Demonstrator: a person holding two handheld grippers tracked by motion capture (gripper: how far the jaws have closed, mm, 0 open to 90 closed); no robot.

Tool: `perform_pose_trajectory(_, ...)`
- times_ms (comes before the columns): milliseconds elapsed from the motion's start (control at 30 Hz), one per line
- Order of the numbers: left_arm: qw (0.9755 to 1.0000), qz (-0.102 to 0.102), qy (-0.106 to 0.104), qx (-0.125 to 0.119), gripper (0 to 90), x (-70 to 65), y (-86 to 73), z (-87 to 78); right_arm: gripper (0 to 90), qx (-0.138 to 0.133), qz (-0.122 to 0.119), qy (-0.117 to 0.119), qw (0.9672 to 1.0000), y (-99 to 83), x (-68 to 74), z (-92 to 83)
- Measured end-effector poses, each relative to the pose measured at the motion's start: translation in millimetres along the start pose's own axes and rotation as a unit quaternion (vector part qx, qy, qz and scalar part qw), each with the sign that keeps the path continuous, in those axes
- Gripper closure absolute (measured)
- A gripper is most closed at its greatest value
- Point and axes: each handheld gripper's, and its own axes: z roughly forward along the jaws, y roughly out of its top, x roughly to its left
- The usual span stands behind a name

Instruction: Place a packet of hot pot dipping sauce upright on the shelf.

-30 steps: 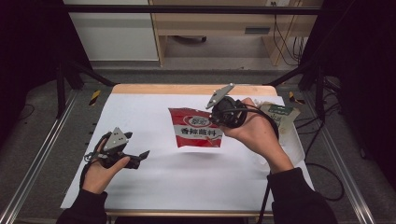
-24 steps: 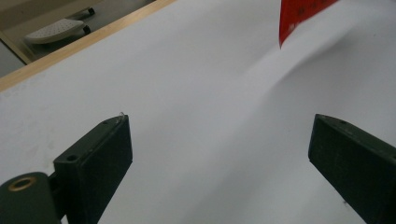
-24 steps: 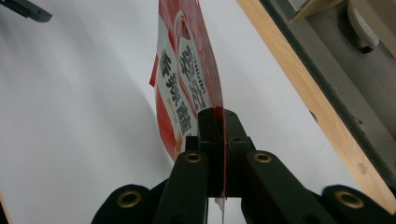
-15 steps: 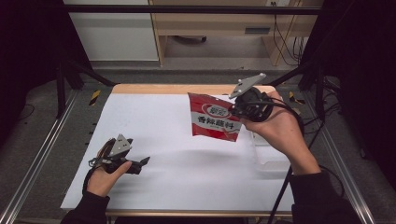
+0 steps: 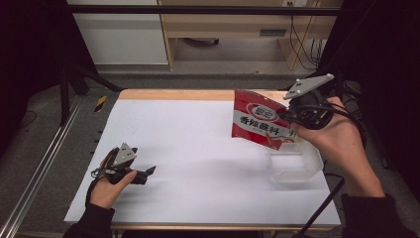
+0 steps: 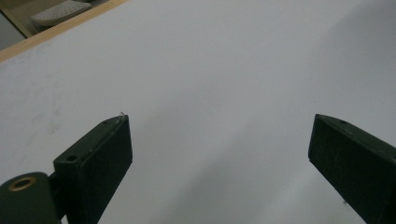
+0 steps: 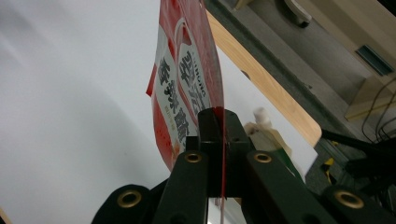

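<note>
Currently the left claw (image 5: pixel 150 171) rests idle and wide open on the white surface (image 5: pixel 198 144). Farther off, the right claw (image 5: pixel 291 119) grips the red packet (image 5: pixel 257 124) by its edge, lifted over the clear container (image 5: pixel 294 168); placing it appears to remain. The container's contents are hard to make out.

Flat white counter (image 5: pixel 198 144) with a light wood strip along its far edge. Near the right edge sits a clear plastic rectangular tub (image 5: pixel 293 167), blurred in the high view. At the near left corner a hand (image 5: pixel 106 191) rests on the white surface. Rest of the top bare white.
</note>
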Motion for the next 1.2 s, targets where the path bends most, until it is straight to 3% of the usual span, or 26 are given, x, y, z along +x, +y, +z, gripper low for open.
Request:
perform_pose_trajectory(333, 0.9999, -0.014, 0.003, -0.008, 6.3, 7.1, -2.5, -4.4, 90.0, 0.016, 0.031, -0.018, 0.9992, -25.8, -21.8, -7.8)
perform_pose_trajectory(533, 0.9999, -0.012, 0.001, -0.007, 6.3, 7.3, -2.8, -4.2, 90.0, 0.025, 0.049, -0.025, 0.9982, -40.4, -32.1, -9.3)
perform_pose_trajectory(933, 0.9999, -0.013, 0.0, -0.004, 6.3, 8.6, -3.8, -3.5, 90.0, 0.045, 0.073, -0.028, 0.9959, -71.9, -42.1, -10.1)
perform_pose_trajectory(1200, 0.9999, -0.012, -0.001, -0.003, 6.3, 8.3, -3.7, -3.3, 89.9, 0.051, 0.082, -0.026, 0.995, -82.8, -45.4, -7.7)
